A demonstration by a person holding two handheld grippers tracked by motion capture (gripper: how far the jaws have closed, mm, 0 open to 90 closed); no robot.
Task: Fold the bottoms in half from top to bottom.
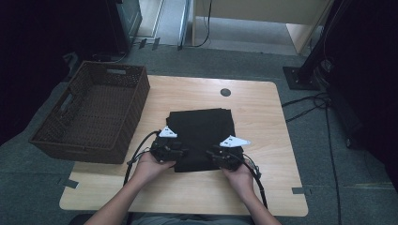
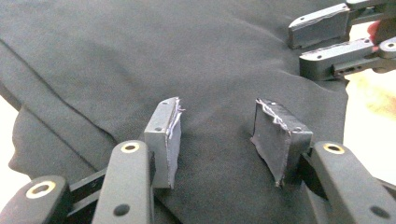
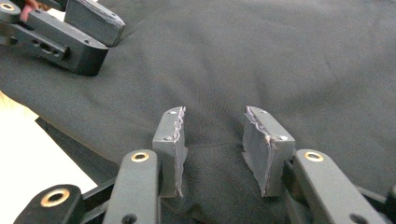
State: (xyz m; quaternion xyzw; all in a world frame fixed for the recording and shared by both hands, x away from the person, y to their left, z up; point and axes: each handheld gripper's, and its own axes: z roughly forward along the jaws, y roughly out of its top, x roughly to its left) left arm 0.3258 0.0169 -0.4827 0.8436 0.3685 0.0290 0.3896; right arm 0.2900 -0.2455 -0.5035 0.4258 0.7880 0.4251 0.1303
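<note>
Two hands enter from the near edge of the table [image 1: 263, 101], forearms angled inward, each wrapped around a gripper at the near edge of the cloth.

Left gripper [image 2: 217, 135]: held low over the cloth, pointing away from the person; jaws apart, nothing clamped, cloth lying beneath the gap.

Right gripper [image 3: 212, 140]: same pose, near the cloth's other near corner; jaws apart, a little narrower, no fold pinched that can be made out.

One black cloth [image 1: 202, 131]: folded into a rough square, flat at the middle of the table, layered edges showing in the left gripper view.

One brown woven basket [image 1: 91, 110]: on the table's left side, overhanging the edge, well apart from the cloth; its inside is dim, seemingly bare.

One dark round disc [image 1: 225, 92]: on the tabletop beyond the cloth.
</note>
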